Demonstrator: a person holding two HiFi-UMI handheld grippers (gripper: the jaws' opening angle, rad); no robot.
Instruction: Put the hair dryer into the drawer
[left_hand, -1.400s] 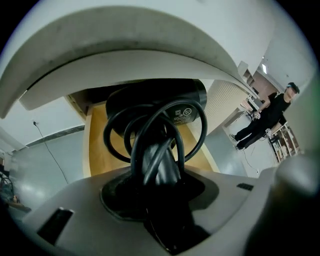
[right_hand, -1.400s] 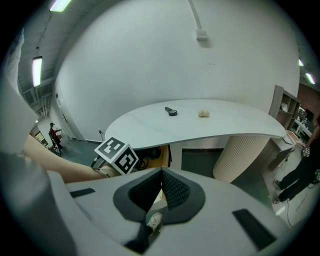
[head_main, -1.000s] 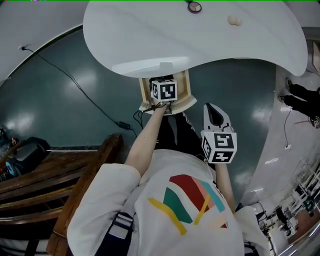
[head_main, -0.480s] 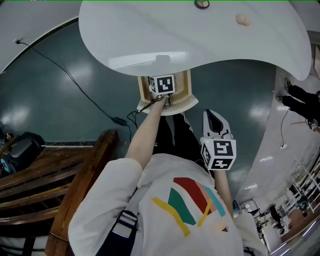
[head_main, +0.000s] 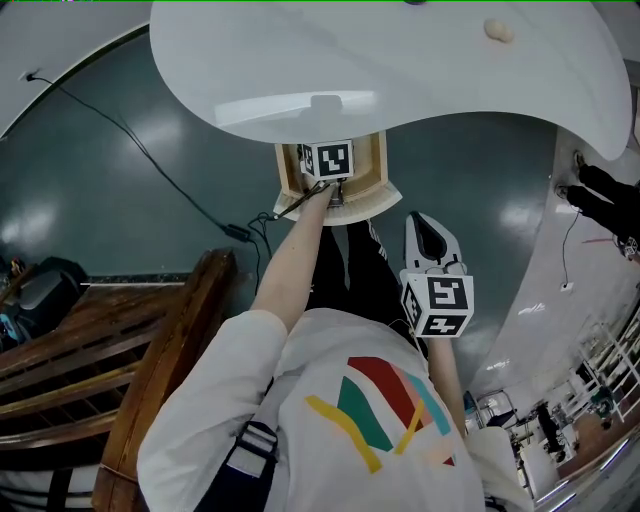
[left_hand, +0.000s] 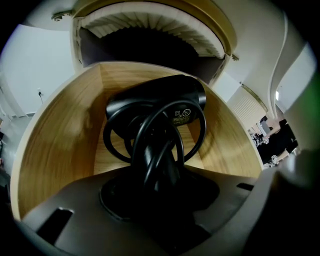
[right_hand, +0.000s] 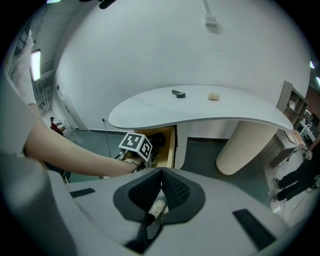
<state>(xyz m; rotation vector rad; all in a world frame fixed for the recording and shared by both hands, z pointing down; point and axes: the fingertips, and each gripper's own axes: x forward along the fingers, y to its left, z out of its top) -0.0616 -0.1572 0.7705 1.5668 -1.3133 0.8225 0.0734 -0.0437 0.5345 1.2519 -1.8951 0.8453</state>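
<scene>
The black hair dryer (left_hand: 160, 107), its cord (left_hand: 150, 145) looped around it, hangs inside the open wooden drawer (left_hand: 60, 145) under the white table (head_main: 400, 70). My left gripper (left_hand: 160, 185) is shut on the dryer's handle. From the head view this gripper (head_main: 330, 170) reaches down into the drawer (head_main: 378, 170), and its marker cube hides the dryer. My right gripper (head_main: 422, 222) hovers lower right of the drawer, near the person's body. Its jaws are shut and empty in the right gripper view (right_hand: 161, 175), which also shows the drawer (right_hand: 170, 145).
A ribbed white pedestal (right_hand: 245, 145) holds up the table to the right of the drawer. A small black item (right_hand: 178, 93) and a beige lump (right_hand: 214, 96) lie on the tabletop. A wooden bench (head_main: 120, 370) stands at the left, and a cable (head_main: 150, 165) runs over the dark floor.
My left gripper has sunk deeper into the drawer with the hair dryer. The right gripper has dropped only slightly.
</scene>
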